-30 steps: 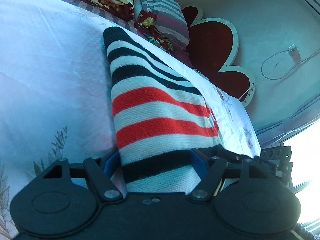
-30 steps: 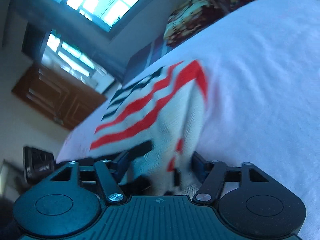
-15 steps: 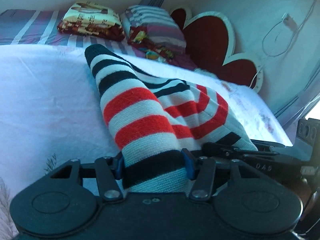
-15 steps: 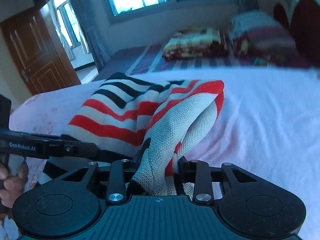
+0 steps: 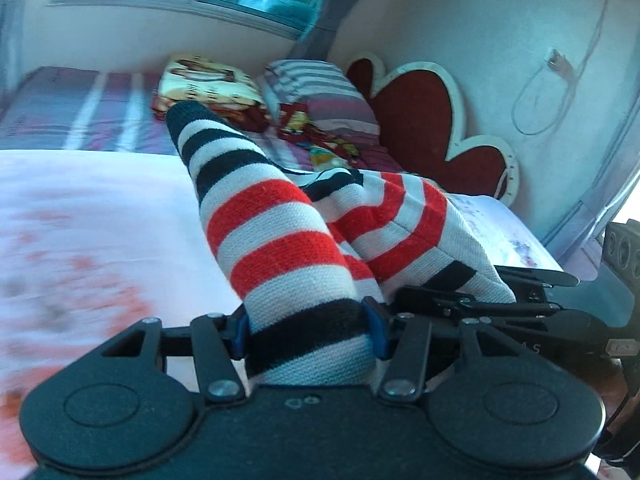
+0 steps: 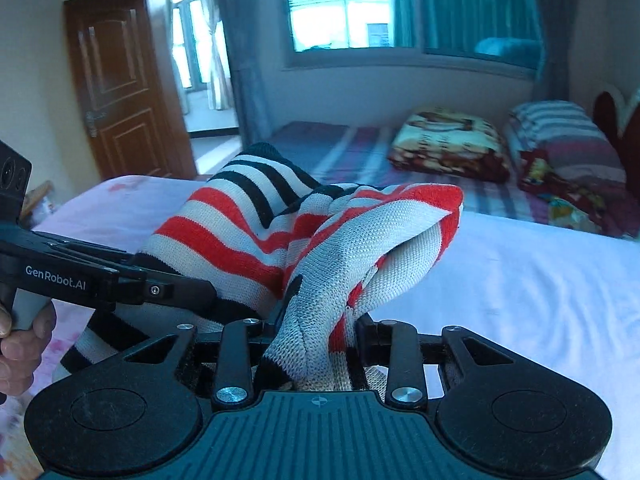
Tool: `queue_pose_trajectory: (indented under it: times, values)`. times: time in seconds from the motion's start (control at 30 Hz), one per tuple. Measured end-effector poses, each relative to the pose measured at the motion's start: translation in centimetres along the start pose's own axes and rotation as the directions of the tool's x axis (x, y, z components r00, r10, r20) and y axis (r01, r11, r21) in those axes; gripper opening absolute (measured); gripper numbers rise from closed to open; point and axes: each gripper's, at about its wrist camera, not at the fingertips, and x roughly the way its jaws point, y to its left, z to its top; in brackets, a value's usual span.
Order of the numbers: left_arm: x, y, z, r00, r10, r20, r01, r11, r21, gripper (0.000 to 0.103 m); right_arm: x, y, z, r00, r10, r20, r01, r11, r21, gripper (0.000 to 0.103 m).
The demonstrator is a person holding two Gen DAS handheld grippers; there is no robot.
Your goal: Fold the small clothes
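Note:
A small knit garment with red, white and black stripes [image 5: 280, 236] is held up over the bed, bunched between both grippers. My left gripper [image 5: 308, 330] is shut on its black-striped hem. My right gripper [image 6: 316, 330] is shut on a bunched white and red part of the same garment [image 6: 360, 248]. The two grippers are close together: the right one shows at the right of the left wrist view [image 5: 520, 304], the left one at the left of the right wrist view [image 6: 120, 284]. The fingertips are hidden by fabric.
A white floral bed sheet [image 6: 540, 280] lies under the garment. Folded blankets [image 6: 448, 140] and a striped pillow [image 6: 568, 136] sit at the far end by a red flower-shaped headboard [image 5: 424, 120]. A wooden door [image 6: 120, 88] and a window [image 6: 340, 4] are behind.
Both grippers have lifted and swung level while holding the garment. They have come closer together, so the flat garment now sags and folds between them.

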Motion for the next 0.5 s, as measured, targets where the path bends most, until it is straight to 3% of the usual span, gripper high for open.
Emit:
queue_pose_trajectory:
  times: [0.3,0.5]
  values:
    - [-6.9,5.7,-2.5,0.995,0.097,-0.013,-0.097,0.994,-0.056,0.052,4.8,12.0,-0.2,0.996,0.091,-0.015,-0.091,0.995,-0.033,0.033]
    - [-7.8,9.1,-4.5,0.993,0.106,-0.041,-0.11,0.989,-0.103,0.053,8.1,15.0,-1.8,0.99,0.125,-0.057,-0.127,0.992,-0.017,0.033]
